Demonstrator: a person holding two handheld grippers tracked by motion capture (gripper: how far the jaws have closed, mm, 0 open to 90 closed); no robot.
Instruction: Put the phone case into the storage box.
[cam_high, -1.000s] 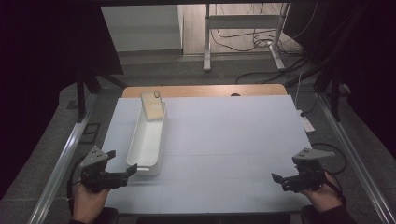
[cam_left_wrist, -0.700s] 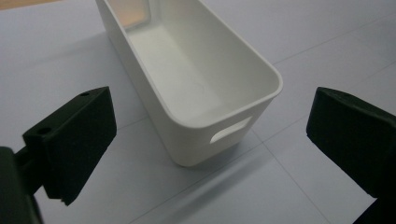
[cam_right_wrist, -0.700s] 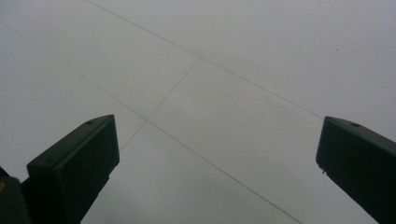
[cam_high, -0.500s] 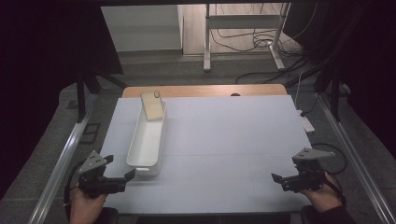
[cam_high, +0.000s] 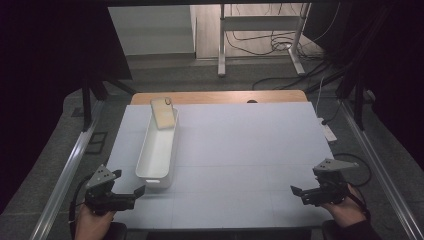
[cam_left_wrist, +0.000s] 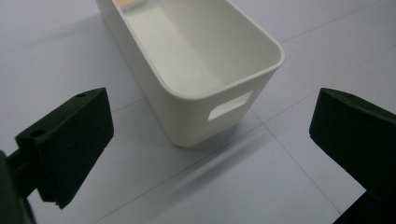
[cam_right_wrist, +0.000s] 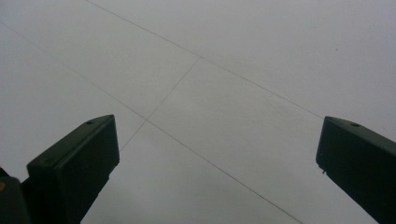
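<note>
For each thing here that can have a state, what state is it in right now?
White bin: upright, open-topped, apart from both claws.
Tan object: leaning in the bin's far end.
Left claw: open, holding nothing, just short of the bin's near end.
Right claw: open, holding nothing, over bare table.

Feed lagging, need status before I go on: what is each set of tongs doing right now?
Left tongs: open, holding nothing, just short of the white bin's near end.
Right tongs: open, holding nothing, over the table.

A long white bin (cam_high: 159, 150) stands upright on the table's (cam_high: 250, 150) left half, open-topped, a slot handle in its near end; perhaps a tan sponge (cam_high: 164, 114) leans at its far end.
</note>
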